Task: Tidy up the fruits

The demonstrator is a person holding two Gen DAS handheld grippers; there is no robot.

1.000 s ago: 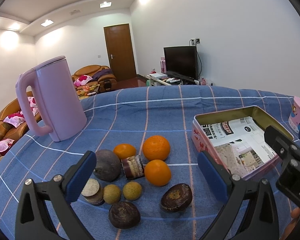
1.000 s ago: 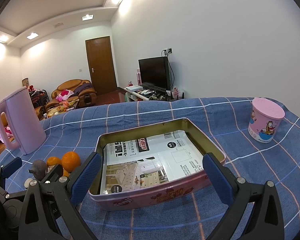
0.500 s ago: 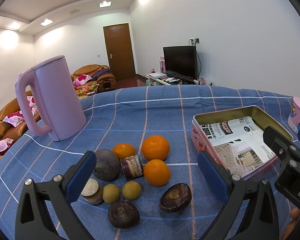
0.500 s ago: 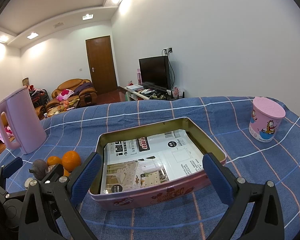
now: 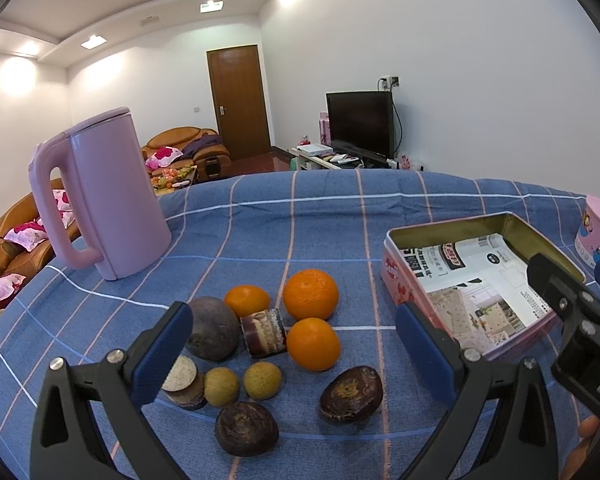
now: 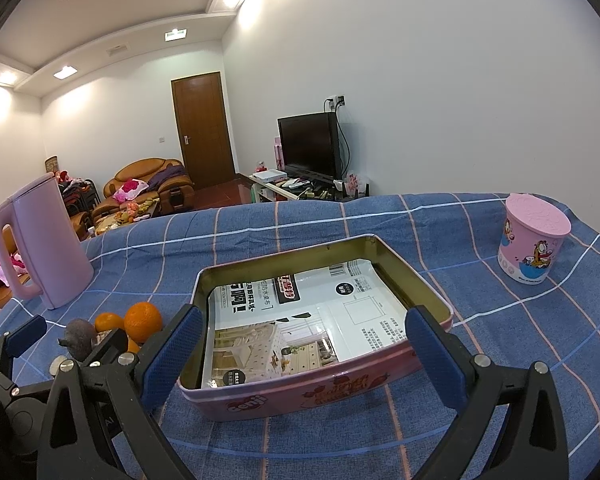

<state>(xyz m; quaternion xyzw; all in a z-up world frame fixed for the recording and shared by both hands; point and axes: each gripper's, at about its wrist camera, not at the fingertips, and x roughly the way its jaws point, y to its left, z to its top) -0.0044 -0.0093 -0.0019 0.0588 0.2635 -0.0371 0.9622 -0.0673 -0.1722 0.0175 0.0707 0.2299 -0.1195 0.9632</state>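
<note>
A cluster of fruit lies on the blue checked cloth in the left wrist view: three oranges, the largest, a round dark purple fruit, two small yellow-green fruits, two dark brown wrinkled fruits and cut pieces. My left gripper hangs open just in front of them, holding nothing. To the right stands an open pink tin lined with printed paper. My right gripper is open around the tin's near wall, empty.
A tall pink kettle stands at the back left of the table. A pink lidded cup sits at the far right. Beyond the table are sofas, a door and a television.
The left gripper has drifted slightly nearer the fruit. The right gripper has scarcely moved.
</note>
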